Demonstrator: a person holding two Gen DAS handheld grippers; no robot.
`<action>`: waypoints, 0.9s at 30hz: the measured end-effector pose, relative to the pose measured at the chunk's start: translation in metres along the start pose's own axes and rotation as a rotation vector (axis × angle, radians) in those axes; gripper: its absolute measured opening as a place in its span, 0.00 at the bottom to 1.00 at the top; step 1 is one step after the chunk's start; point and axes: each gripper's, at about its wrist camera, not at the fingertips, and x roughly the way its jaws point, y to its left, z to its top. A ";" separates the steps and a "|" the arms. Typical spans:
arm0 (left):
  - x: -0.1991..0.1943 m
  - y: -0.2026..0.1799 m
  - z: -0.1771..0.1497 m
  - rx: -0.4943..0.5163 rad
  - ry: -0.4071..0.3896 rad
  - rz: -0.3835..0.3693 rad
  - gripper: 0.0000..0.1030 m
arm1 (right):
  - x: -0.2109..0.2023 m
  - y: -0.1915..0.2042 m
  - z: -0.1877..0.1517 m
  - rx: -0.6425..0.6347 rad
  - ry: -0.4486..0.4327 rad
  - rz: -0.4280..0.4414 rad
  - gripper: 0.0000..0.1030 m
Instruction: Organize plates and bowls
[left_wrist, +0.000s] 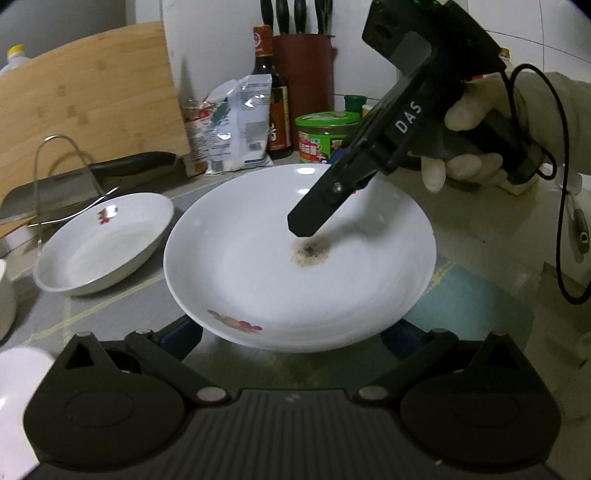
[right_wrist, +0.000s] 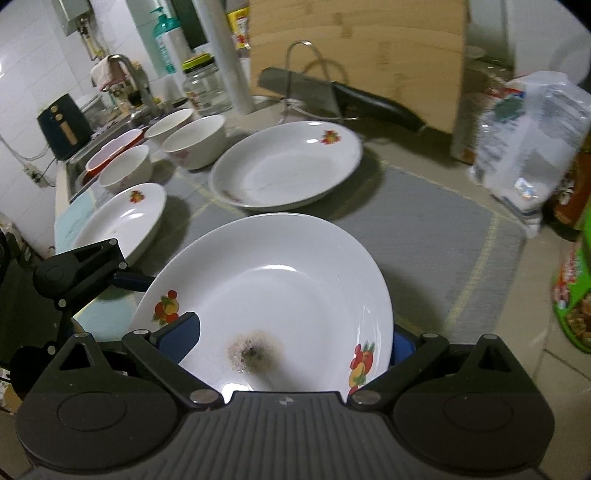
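On the kitchen counter: we see a grey mat (right_wrist: 424, 229) with plates and bowls on it.
Dirty plate (right_wrist: 295, 288): it is white with small fruit pictures and sits at the near end of the mat, between our two tongs. It has a dark spot (right_wrist: 255, 350) in the middle.
Left gripper (left_wrist: 291, 334): its fingers are spread wide. The near edge of the dirty plate is above and between them.
Right gripper (right_wrist: 291, 338): it is spread wide too. One finger is over the inside of the plate and the other is outside the rim. We cannot tell if they touch it.
Hand (left_wrist: 472, 122): it wears a pale glove and holds the right gripper.
Big plate (right_wrist: 288, 166): just behind the dirty one.
Small plate (right_wrist: 122, 218): off to the left.
Three bowls (right_wrist: 195, 142): close together behind the small plate.
Cutting board (right_wrist: 354, 55): it stands at the back, with a knife (right_wrist: 369, 101) in front.
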 end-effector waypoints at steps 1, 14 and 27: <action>0.003 -0.001 0.001 0.000 0.001 -0.003 0.99 | 0.000 -0.004 0.000 0.003 -0.004 -0.006 0.99; 0.038 0.010 0.016 0.005 0.017 -0.023 0.99 | 0.003 -0.040 -0.002 0.038 -0.019 -0.038 0.99; 0.051 0.010 0.022 0.011 0.031 -0.012 0.99 | 0.013 -0.054 -0.006 0.059 -0.017 -0.057 0.99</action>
